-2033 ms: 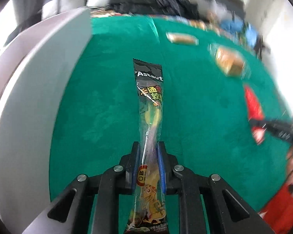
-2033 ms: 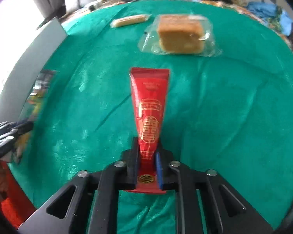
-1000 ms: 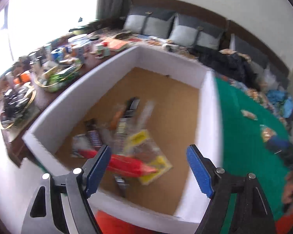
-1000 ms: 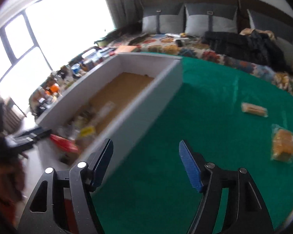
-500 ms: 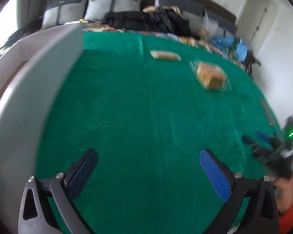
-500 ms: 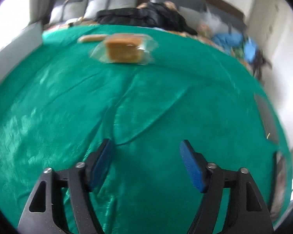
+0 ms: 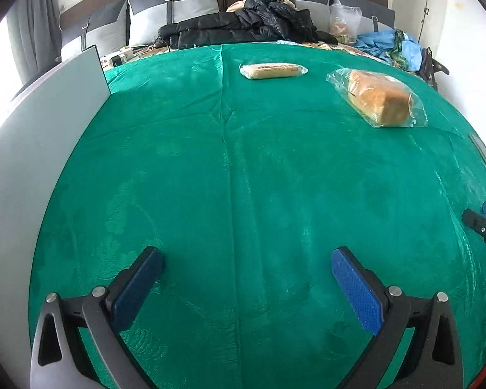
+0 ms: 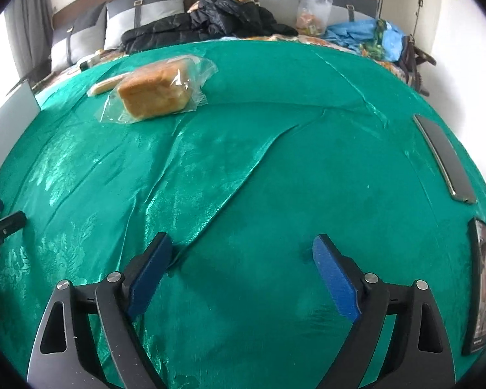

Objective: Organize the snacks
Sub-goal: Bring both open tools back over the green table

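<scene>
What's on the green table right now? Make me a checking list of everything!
Surface: green cloth, wrinkled.
Job's things: wrapped bread loaf; long wrapped snack bar beyond it; white box wall at left.
Clutter: dark flat phone-like slab and a framed picture at right edge.
Grippers: left gripper and right gripper both open, empty.
Cables: nothing seen.
Surroundings: sofa with black jacket, blue fabric pile.

the white box (image 7: 42, 149) runs off the left edge, its inside hidden behind its wall. the long wrapped bar (image 8: 108, 84) sits half behind the bagged bread (image 8: 155, 92) in the right wrist view. the bar's label is too small to read. the dark framed thing (image 8: 481, 291) at the right edge is cut off and unclear.
</scene>
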Available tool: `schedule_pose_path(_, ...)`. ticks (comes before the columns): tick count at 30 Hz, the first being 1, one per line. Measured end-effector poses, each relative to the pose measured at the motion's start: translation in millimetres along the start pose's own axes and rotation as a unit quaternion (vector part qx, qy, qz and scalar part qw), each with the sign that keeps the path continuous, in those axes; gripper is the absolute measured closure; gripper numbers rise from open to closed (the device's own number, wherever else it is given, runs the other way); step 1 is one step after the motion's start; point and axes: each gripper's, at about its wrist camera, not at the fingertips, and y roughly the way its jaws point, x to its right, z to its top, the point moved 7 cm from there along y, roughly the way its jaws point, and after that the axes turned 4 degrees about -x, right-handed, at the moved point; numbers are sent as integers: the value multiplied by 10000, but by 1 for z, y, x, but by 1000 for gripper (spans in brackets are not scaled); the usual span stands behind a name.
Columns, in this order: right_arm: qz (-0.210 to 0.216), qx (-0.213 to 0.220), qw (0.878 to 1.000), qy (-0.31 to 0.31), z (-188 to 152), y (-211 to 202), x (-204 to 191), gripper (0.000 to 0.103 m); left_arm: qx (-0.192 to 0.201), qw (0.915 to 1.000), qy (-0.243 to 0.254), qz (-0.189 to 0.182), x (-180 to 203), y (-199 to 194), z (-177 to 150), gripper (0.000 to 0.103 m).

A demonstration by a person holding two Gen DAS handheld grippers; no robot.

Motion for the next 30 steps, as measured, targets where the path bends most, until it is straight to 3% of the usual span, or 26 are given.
schedule_pose_path(30, 18, 2, 10000, 0, 1, 2, -1, 9, -8, 10000, 0, 1, 0, 1, 3, 0)
